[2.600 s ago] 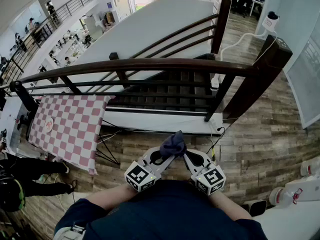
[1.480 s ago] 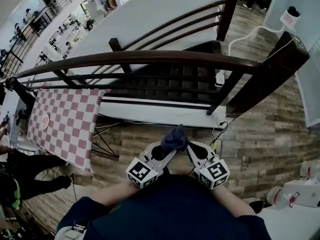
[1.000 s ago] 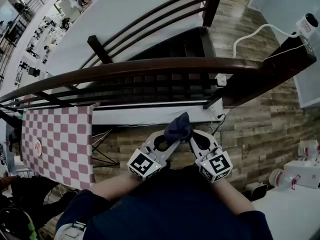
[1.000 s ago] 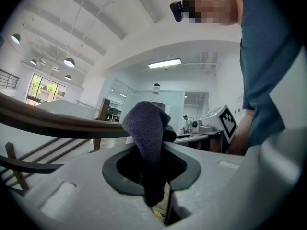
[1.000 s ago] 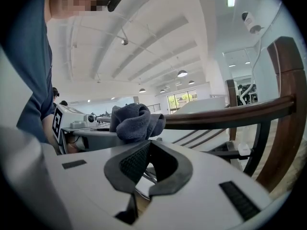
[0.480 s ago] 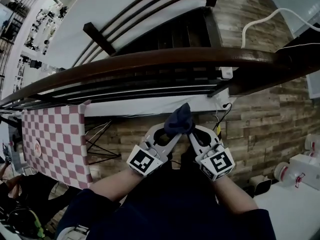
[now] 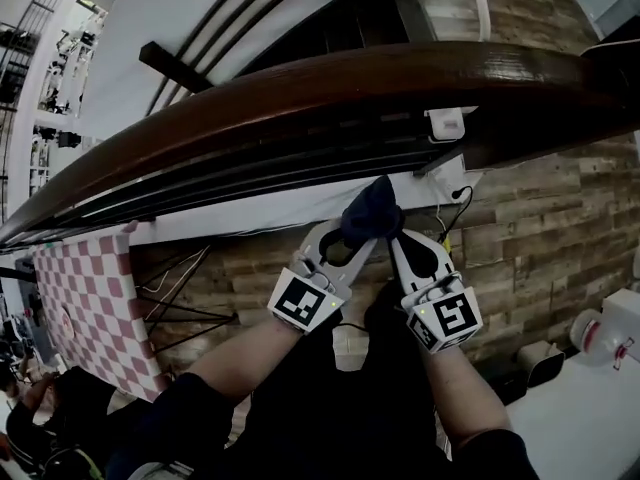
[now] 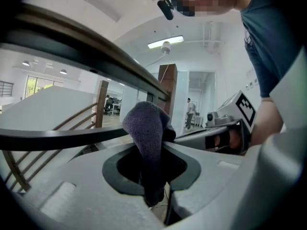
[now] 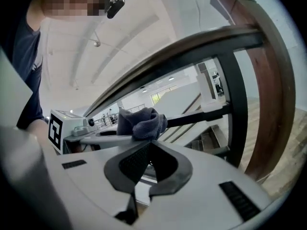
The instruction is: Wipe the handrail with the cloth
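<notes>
Upstairs landing: left tool (image 7: 357, 236) and right tool (image 7: 393, 233) are both pinching the dark blue cloth (image 7: 368, 211) under the brown wooden handrail (image 7: 300, 108). Wiping's looking unstarted.

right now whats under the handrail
Thinner dark bars run under the handrail, with a white box mounted near the post. Lower, the left gripper and right gripper pinch the cloth. The rail covers most of the stairs beyond.

The handrail (image 7: 330, 98) is dark brown glossy wood, curving across overhead. The cloth (image 7: 370, 213), dark blue-grey and bunched into a lump, is pinched between the left gripper (image 7: 360, 240) and right gripper (image 7: 392, 238), just below the handrail, not touching it.
</notes>
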A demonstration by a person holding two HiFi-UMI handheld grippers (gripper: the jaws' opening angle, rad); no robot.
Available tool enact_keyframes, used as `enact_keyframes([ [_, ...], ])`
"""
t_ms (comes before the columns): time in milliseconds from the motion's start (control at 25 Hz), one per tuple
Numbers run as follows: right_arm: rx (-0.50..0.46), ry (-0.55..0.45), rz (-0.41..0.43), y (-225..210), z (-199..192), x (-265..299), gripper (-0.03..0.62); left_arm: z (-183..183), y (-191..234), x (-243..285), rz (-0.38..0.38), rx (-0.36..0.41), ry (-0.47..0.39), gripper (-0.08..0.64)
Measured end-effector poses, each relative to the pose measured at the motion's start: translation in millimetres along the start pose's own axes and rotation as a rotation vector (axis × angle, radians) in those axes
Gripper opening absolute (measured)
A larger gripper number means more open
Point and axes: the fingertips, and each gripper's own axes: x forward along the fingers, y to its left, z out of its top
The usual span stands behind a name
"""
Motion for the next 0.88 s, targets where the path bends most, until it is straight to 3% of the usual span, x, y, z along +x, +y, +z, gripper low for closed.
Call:
enact_keyframes([
  [160,0.042,-0.038,-0.041,-39,-26,13,0.011,-34,22,49,0.007,0.085,0.035,0.064],
  [360,0.058,-0.078,-0.086,-84,-44,27,0.011,-64,40,103,0.020,0.116,0.054,0.066],
  [520,0.061,-0.090,-0.115,-113,-51,37,0.011,-88,58,139,0.038,0.181,0.119,0.066],
  [880,0.089,-0.063,-0.137,-133,-73,28,0.011,-118,78,200,0.049,0.514,0.358,0.066],
])
